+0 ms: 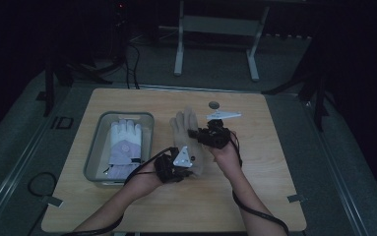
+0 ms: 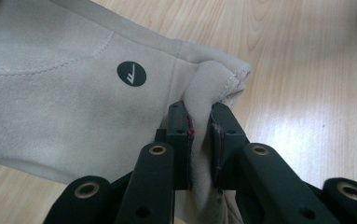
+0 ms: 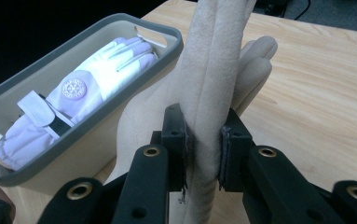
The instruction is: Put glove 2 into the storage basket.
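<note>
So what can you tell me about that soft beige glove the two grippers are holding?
The beige suede-like glove looks soft and fuzzy, with stitched seams and a small round dark logo near the cuff. The left gripper pinches a fold of fabric at its cuff edge, and the right gripper clamps its side, finger tips pointing away from the person. It hangs over the wooden table, beside the grey tray.

- beige suede-like cloth glove (image 2: 64, 98): matt, soft nap
- white leather-look glove (image 3: 80, 91): smooth, slight sheen
- grey plastic tub (image 3: 164, 53): matt
- light wood-grain tabletop (image 2: 306, 70): smooth, semi-gloss
</note>
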A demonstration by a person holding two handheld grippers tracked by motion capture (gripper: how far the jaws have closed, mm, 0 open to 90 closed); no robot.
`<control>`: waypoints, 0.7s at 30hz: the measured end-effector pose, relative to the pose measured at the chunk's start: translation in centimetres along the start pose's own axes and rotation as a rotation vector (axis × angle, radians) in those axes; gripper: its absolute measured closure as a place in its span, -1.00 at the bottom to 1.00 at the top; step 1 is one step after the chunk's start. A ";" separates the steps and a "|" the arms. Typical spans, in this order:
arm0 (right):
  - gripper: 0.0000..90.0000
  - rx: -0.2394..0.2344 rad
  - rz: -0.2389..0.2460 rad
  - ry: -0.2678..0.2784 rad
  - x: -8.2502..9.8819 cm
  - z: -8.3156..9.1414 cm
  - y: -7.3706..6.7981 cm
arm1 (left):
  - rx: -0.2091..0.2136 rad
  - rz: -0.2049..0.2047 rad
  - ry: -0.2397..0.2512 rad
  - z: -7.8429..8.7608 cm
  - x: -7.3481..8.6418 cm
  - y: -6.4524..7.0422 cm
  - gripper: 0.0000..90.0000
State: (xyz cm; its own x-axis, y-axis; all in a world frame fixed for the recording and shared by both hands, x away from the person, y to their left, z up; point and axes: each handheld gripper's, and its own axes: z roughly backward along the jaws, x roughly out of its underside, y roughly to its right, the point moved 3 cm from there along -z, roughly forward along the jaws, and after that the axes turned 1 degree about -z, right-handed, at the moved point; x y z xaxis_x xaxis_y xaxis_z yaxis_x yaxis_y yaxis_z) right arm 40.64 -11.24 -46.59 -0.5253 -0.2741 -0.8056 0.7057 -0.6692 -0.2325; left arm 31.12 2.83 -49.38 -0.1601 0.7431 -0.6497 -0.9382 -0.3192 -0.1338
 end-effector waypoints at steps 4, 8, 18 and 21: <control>0.69 0.001 0.007 0.004 -0.6 -0.3 -0.5 | -0.006 -0.001 -0.002 0.9 0.2 -0.3 0.79; 0.69 -0.012 0.008 0.012 -1.2 -0.7 -1.1 | -0.014 -0.002 -0.009 1.9 0.6 -0.7 0.79; 0.68 -0.043 0.027 0.020 -2.9 -2.6 -3.3 | -0.039 0.008 -0.044 4.6 2.2 -1.7 0.78; 0.68 -0.055 0.036 0.014 -3.4 -3.2 -3.9 | -0.048 0.020 -0.049 5.2 2.7 -1.9 0.79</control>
State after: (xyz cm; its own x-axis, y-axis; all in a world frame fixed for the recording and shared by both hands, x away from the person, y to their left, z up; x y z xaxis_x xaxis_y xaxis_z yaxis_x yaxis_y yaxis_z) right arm 41.20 -5.46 -44.74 -0.4929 -0.2874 -0.8212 0.7493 -0.6200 -0.2328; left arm 30.88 8.53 -47.00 -0.1941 0.7637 -0.6156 -0.9193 -0.3607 -0.1576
